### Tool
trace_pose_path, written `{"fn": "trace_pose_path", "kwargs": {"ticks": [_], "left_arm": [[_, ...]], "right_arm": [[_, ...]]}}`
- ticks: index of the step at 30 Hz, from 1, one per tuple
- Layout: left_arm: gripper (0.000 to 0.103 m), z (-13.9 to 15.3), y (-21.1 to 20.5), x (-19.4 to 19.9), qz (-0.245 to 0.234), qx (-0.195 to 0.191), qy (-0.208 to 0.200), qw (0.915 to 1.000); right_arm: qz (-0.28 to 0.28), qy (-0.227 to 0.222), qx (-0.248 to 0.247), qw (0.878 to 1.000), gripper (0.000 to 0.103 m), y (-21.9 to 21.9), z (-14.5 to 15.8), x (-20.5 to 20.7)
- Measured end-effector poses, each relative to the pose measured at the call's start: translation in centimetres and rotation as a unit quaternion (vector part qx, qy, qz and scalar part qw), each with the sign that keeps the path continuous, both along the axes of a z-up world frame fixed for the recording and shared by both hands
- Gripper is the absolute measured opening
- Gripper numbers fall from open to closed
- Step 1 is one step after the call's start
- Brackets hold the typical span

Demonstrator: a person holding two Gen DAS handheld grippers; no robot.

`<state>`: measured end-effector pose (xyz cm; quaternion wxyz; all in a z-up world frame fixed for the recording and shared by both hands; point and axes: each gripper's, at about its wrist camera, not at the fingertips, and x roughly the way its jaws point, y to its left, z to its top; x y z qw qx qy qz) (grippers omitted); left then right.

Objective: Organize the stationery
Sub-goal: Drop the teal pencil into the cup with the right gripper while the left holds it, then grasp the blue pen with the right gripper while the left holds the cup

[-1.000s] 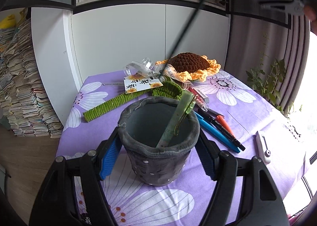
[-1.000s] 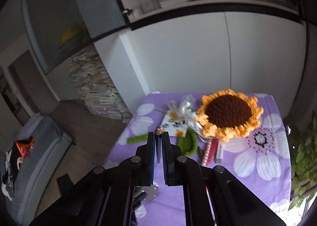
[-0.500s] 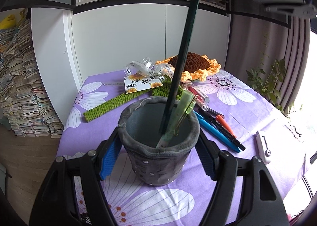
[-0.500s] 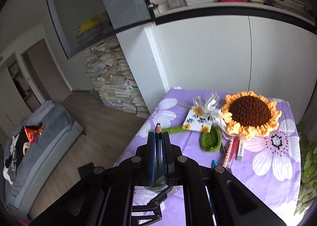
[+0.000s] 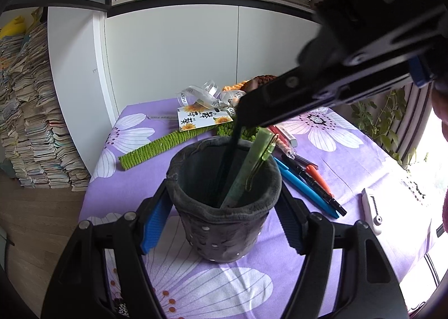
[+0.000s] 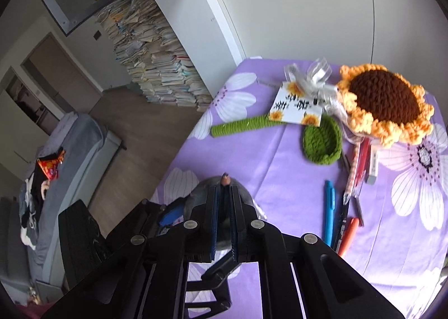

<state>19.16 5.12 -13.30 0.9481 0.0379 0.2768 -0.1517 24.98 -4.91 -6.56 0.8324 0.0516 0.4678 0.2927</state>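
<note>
Right hand-held gripper [image 6: 224, 196] pinches slim dark pencil [image 5: 228, 170] | left hand-held gripper [image 5: 222, 214] clamps soft grey felt cup [image 5: 224, 223]

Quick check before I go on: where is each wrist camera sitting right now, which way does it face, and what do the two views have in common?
Left wrist: behind the left gripper, low, facing the white cabinet; its blue pads press the grey pen cup; the right gripper enters from upper right.
Right wrist: above the cup, angled down over the purple tablecloth; the right gripper is shut on a dark pencil.
Shared: cup, pencil, crochet sunflower, blue pen.
</note>
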Motion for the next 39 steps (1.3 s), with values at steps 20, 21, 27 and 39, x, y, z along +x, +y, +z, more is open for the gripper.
{"fn": "trace_pose_path", "kwargs": {"ticks": [20, 21, 27, 39], "left_arm": [[0.07, -0.1, 3.3, 1.0, 0.081, 0.014, -0.008, 0.9966], [0.07, -0.1, 3.5, 1.0, 0.081, 0.011, -0.006, 0.9966], [0.07, -0.2, 3.5, 1.1, 0.075, 0.009, -0.007, 0.9971], [0.07, -0.1, 4.1, 0.9, 0.064, -0.001, -0.005, 0.998]], "right_arm": [[-0.046, 0.041, -0.153, 0.986, 0.009, -4.5, -7.7, 5.2], [-0.039, 0.036, -0.156, 0.986, 0.009, -4.1, -7.8, 5.4], [-0.034, 0.053, -0.173, 0.983, 0.009, -2.7, -9.4, 8.0], [-0.069, 0.076, -0.17, 0.98, 0.009, -3.4, -9.4, 8.6]]}}
